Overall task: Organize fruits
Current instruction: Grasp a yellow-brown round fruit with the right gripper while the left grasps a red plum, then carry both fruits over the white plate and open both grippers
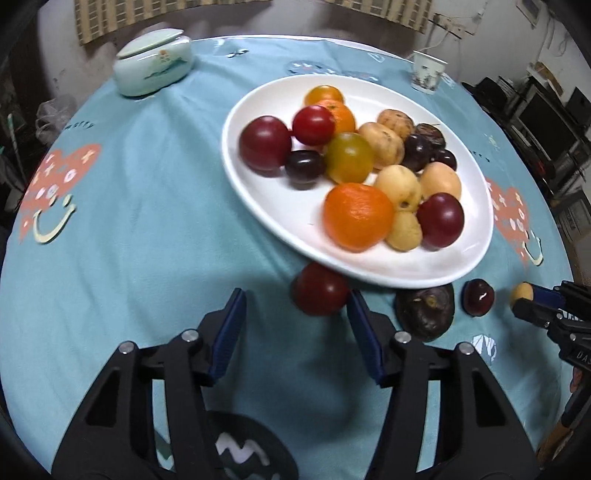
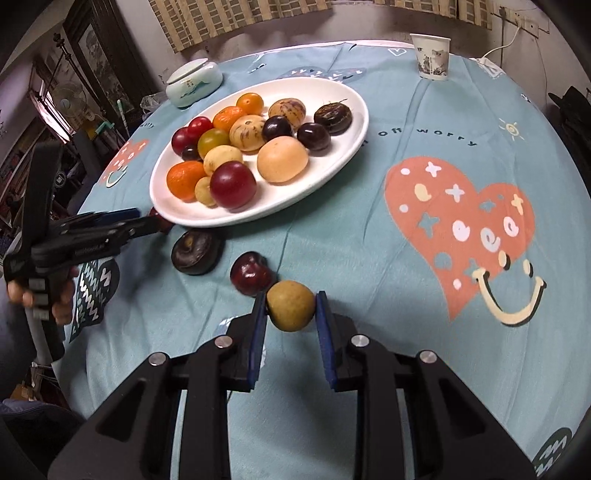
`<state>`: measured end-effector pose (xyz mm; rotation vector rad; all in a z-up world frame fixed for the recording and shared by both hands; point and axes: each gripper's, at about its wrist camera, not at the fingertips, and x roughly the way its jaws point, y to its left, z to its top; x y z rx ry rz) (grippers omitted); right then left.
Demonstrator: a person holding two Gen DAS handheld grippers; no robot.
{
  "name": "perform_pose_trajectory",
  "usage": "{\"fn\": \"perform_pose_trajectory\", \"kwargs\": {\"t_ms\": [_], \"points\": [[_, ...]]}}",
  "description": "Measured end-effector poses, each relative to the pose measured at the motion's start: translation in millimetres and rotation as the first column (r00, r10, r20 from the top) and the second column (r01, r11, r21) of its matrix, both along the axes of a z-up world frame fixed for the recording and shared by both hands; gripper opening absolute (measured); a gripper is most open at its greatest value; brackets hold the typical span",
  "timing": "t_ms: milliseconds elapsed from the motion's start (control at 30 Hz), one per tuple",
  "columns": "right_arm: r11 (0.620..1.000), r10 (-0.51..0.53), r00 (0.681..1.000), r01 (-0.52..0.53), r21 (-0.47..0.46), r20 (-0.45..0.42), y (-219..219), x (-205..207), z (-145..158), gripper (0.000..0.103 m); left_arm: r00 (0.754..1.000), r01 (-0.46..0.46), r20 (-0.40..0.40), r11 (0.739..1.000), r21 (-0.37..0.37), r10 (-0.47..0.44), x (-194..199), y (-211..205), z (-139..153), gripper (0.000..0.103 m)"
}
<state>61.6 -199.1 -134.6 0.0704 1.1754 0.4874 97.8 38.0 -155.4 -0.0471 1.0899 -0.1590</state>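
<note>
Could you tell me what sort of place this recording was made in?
Most likely a lived-in home, at a dining table. A patterned tablecloth covers the round table, a white plate holds mixed fruit, and a fan and a curtain show behind it.

The white plate's near rim partly hides a blurred red fruit; the left gripper covers it in the right wrist view.
</note>
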Motion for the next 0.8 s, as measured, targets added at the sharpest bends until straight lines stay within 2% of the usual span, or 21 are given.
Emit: {"fn": "perform_pose_trajectory", "kwargs": {"t_ms": [67,133,167,267,467,533,800], "points": [[1.0,-0.005,1.0,0.005,-0.002,-0.009,2,-3,-2,0.026,0.999,0.034,0.02,0.999,0.011,-0.035,1,-7,0,0.057],[1.0,-0.009,1.0,0.009,-0.006,-0.014,3,-4,-3,0.026,0.999,0.046,0.001,0.999,0.012,-0.046,6,-12,-4,0.056],[1.0,-0.01,1.0,0.01,-0.006,-0.02,5,-6,-4,0.026,0.999,0.045,-0.01,0.999,0.011,-0.045,8,-13,-6,0.04],[1.0,-0.011,1.0,0.011,-0.008,-0.024,8,-11,-5,0.026,0.997,0.066,-0.03,0.998,0.001,-0.066,10,-14,-8,0.03],[1.0,-0.017,1.0,0.017,0.001,-0.022,11,-23,0,0.026,0.997,0.065,-0.039,0.998,0.021,-0.064,-11,-13,5,0.03],[1.0,-0.007,1.0,0.008,0.015,-0.021,15,-28,2,0.026,0.996,0.075,-0.04,0.996,0.048,-0.073,-24,-16,13,0.03],[0.991,0.116,0.993,-0.115,0.061,-0.014,59,-52,10,0.027,0.994,0.102,0.016,0.991,0.082,-0.104,-57,-35,51,0.03]]}}
